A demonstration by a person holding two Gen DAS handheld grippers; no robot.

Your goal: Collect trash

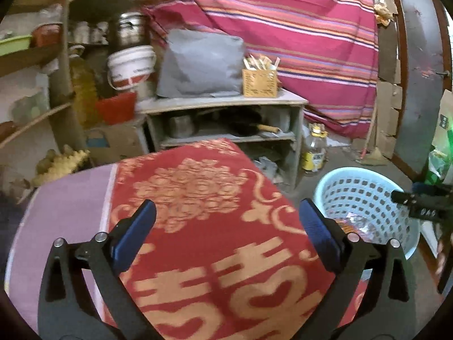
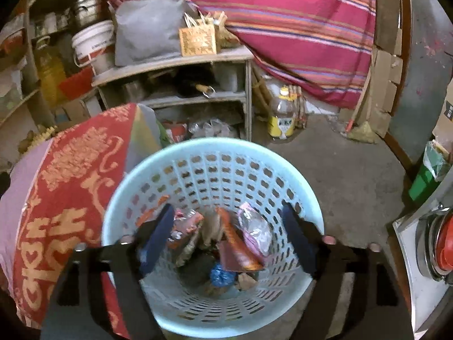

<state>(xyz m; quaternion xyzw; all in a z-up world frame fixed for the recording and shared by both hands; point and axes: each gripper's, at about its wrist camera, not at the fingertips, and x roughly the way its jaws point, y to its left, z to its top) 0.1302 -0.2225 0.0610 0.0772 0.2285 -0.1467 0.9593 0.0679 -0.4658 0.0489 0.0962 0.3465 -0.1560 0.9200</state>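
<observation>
1. over the basket (image 2: 212, 153), the right gripper (image 2: 226, 238) is held with its jaws spread wide; nothing is clamped between them.
2. inside the basket, wrappers (image 2: 240, 243) are seen piled at the bottom: an orange one, a pink and silver one, and a blue crumpled piece (image 2: 222, 274) lower down.
3. the right gripper's blue pads (image 2: 157, 238) are seen in front of the basket's inner wall, one to each side of the wrappers; whether the wall is touched cannot be told.
4. left of the basket, a red cloth (image 1: 215, 215) with gold patterns is spread over a raised surface, and its edge lies just beside the basket's rim.
5. above that cloth, the left gripper (image 1: 226, 235) is held with its jaws wide apart and nothing is gripped; in the left wrist view the basket (image 1: 365, 198) is seen to its right, with a bit of shiny wrapper showing inside.
6. beyond the basket, a grey shelf unit (image 2: 198, 96) stands on the floor, with a pan stored on one shelf and crumpled plastic on the lowest level.
7. on top of the shelf unit, a grey bag (image 1: 201, 62) and a small woven box (image 1: 260, 80) are set side by side.
8. right of the shelf unit, a clear bottle (image 2: 281, 113) with a yellow label stands on the concrete floor, well apart from the basket.
9. behind the shelf unit, a striped red cloth (image 1: 283, 28) is hung.
</observation>
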